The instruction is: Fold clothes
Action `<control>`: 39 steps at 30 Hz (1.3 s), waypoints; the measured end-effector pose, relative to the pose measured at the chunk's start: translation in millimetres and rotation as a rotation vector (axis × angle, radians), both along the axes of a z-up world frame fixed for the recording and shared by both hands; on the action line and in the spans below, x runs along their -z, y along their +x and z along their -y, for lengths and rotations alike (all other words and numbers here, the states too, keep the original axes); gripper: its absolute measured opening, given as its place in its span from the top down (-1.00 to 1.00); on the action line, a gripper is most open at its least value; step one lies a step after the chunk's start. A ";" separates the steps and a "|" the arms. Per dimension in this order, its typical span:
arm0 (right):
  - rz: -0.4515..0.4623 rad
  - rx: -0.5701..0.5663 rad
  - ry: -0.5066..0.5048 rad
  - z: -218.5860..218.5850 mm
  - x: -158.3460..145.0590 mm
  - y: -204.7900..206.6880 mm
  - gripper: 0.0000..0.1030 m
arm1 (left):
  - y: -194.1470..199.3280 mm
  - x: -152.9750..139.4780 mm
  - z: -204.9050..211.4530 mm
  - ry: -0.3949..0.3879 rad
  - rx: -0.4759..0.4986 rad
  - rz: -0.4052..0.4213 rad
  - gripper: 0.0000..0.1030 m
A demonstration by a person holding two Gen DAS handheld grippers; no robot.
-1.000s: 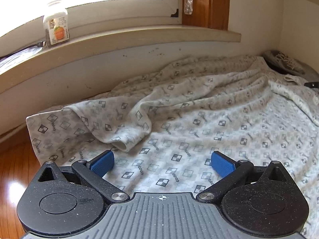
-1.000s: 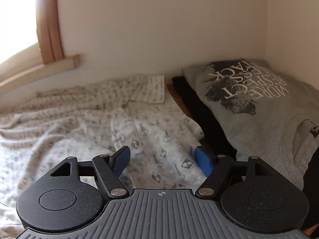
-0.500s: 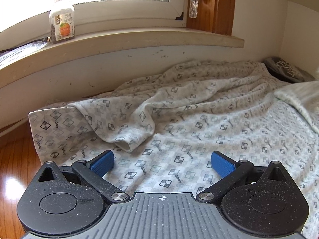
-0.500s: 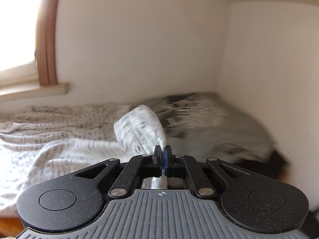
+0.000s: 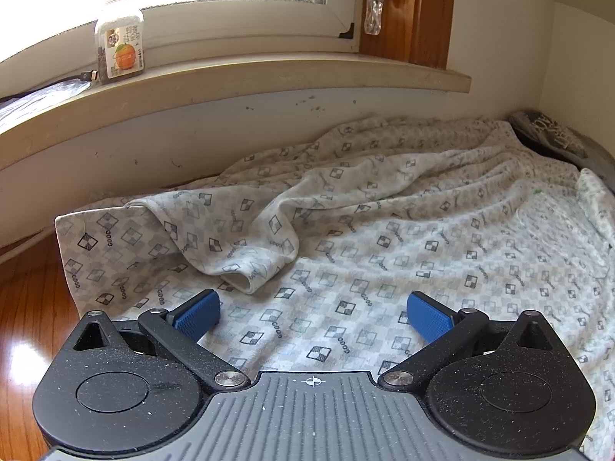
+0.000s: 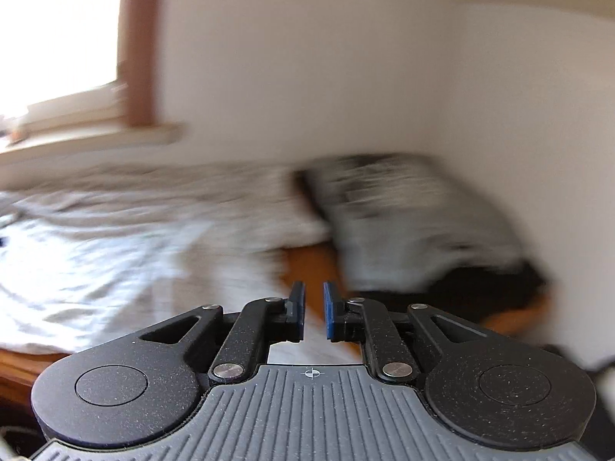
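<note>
We are holding the left gripper (image 5: 313,313) low over the patterned garment (image 5: 346,269), its blue pads (image 5: 198,313) spread wide apart and gripping nothing. The garment, pale with small checkered squares and the word GOOD printed across it, is lying rumpled on the wooden floor (image 5: 27,307) and is filling the space between and ahead of both fingers. Just ahead of the left finger, a sleeve (image 5: 246,257) is lying folded across the body of the garment, its open cuff pointing toward us. Farther ahead the cloth is bunching up against the wall under the windowsill (image 5: 269,77). On the sill, ahead and to the left of the left finger, a clear jar (image 5: 120,38) with an orange on its label is standing upright. Far ahead of the right finger, a grey printed shirt (image 5: 553,134) is lying in the corner.

We are holding the right gripper (image 6: 313,315) with only a narrow gap between its fingers and nothing in it. This view is badly blurred. The patterned garment (image 6: 96,253) is lying ahead and to the left of the fingers, a strip of bare floor (image 6: 307,265) is showing straight ahead, and the grey printed shirt (image 6: 403,223) is lying ahead to the right on something dark.
</note>
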State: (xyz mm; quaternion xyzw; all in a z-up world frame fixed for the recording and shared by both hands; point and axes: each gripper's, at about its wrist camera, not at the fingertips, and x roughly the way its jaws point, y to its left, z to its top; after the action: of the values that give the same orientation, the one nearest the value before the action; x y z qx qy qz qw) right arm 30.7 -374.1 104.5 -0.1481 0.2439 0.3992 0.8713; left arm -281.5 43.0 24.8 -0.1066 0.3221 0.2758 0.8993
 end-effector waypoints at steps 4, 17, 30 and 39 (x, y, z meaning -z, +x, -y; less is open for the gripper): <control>-0.081 -0.179 0.009 -60.6 36.9 -20.4 0.69 | -3.6 -2.1 9.1 0.035 0.043 -0.007 -1.00; -0.048 -0.486 -0.071 -94.6 51.8 -107.0 0.34 | -92.4 -36.3 79.1 0.141 0.212 -0.139 -0.77; 0.006 -0.525 -0.196 -84.1 64.2 -121.5 0.21 | -140.5 -27.8 122.0 0.193 0.430 -0.322 0.62; 0.021 -0.504 -0.258 -87.1 64.5 -108.5 0.56 | -141.1 -30.2 135.5 0.204 0.477 -0.410 0.19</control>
State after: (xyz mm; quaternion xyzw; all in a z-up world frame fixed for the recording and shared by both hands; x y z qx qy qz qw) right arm -77.8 -287.0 40.0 -0.3178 0.2393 0.5674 0.7210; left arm -422.6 -92.5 55.0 0.1200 0.4829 0.1041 0.8611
